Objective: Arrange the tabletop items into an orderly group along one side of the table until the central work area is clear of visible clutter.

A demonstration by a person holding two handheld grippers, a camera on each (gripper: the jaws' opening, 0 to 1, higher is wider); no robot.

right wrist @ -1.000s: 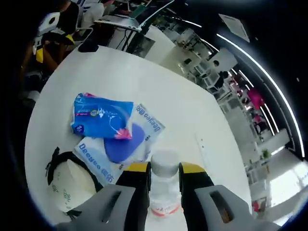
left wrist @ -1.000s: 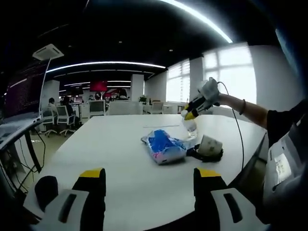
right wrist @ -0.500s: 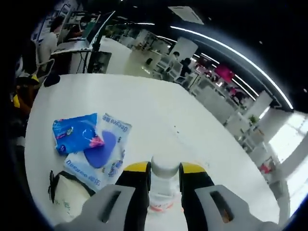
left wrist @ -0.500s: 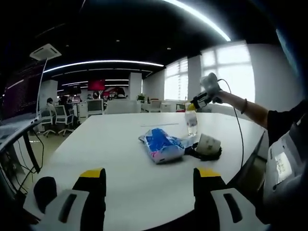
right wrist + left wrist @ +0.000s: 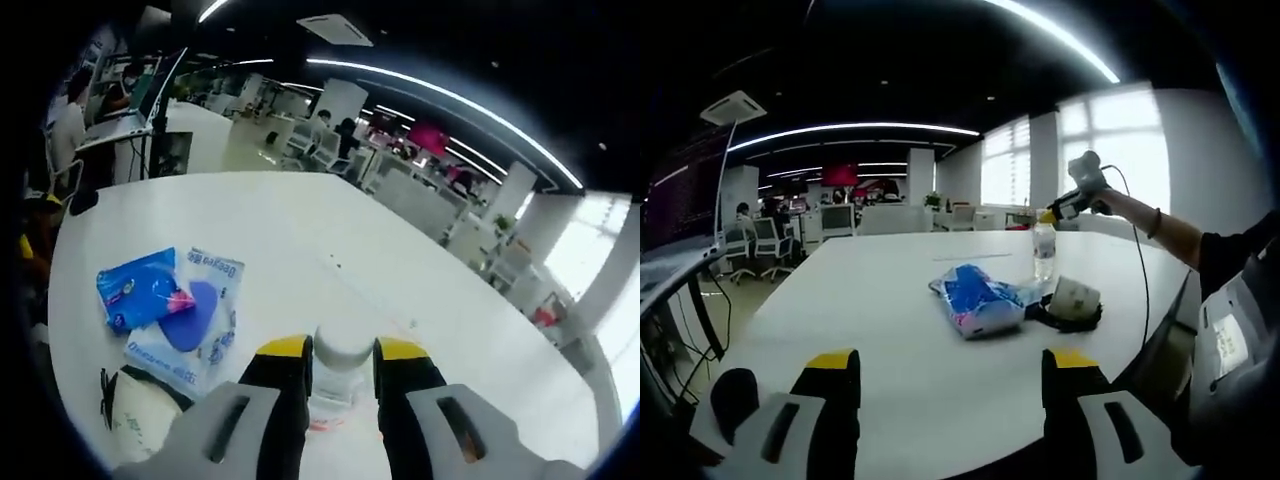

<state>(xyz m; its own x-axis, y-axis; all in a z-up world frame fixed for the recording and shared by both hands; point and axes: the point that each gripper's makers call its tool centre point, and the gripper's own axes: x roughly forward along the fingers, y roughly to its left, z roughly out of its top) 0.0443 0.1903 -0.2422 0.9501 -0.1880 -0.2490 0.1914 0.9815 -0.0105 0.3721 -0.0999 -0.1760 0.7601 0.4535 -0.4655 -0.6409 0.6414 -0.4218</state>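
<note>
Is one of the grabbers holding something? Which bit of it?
The right gripper holds the water bottle near its cap end, one jaw on each side. The left gripper is open, holding nothing.

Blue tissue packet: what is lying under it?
The blue tissue packet lies on a larger white-and-blue packet, overlapping its upper left part, both on the white table. What sits beneath the covered part cannot be seen.

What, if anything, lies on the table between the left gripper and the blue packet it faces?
Nothing visible does. In the left gripper view, bare white table stretches from the left gripper to the blue packet. The white mask and the bottle, held by the right gripper, sit off to the packet's right.
</note>
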